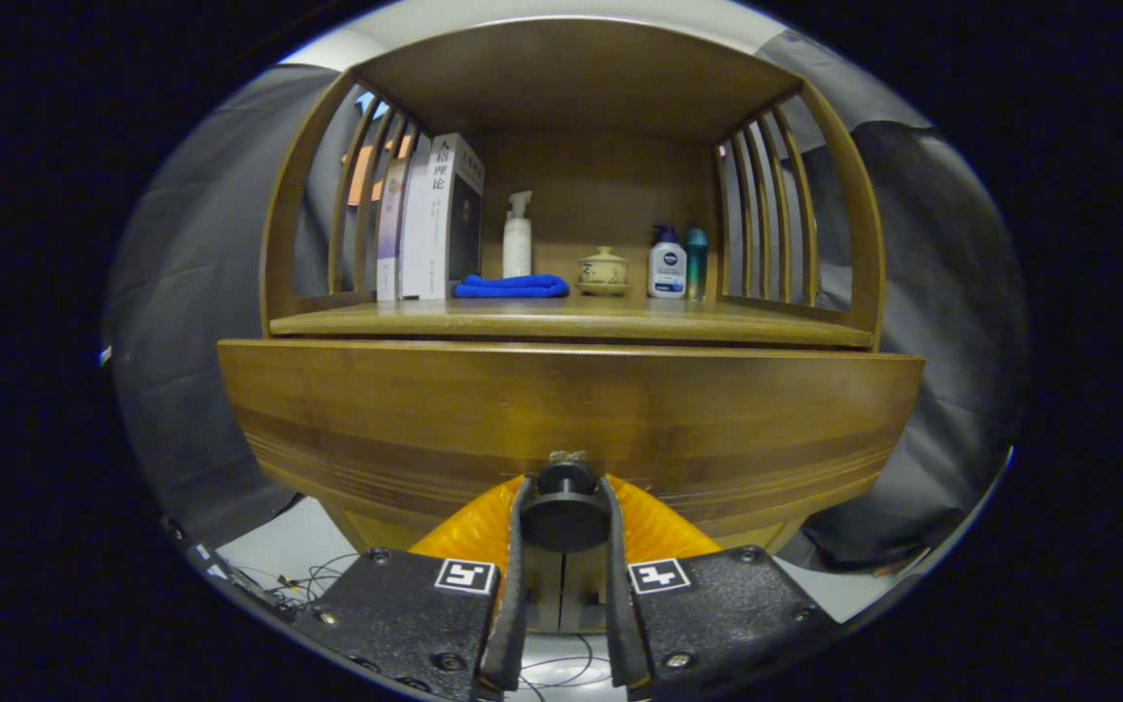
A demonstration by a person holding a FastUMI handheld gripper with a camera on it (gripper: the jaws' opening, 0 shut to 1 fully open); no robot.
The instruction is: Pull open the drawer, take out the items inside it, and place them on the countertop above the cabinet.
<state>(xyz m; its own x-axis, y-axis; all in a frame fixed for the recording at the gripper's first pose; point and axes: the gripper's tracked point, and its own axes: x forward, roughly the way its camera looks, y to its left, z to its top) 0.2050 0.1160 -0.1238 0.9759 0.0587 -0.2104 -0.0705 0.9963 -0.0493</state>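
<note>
Gripper (564, 507) clamped on the drawer (571, 409) knob (564, 502).
I see books (430, 219), bottles (667, 263), cloth (511, 286) on the countertop (571, 320).

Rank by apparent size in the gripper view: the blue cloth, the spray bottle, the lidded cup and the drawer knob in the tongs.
1. Drawer knob, gripped by the tongs; it sits closest to the camera, so its size is exaggerated.
2. Blue cloth and spray bottle: too alike to separate.
3. Lidded cup.

My one camera rides the gripper (563, 507), low and close, facing the drawer (561, 409) front squarely, shelf (571, 322) above.
</note>
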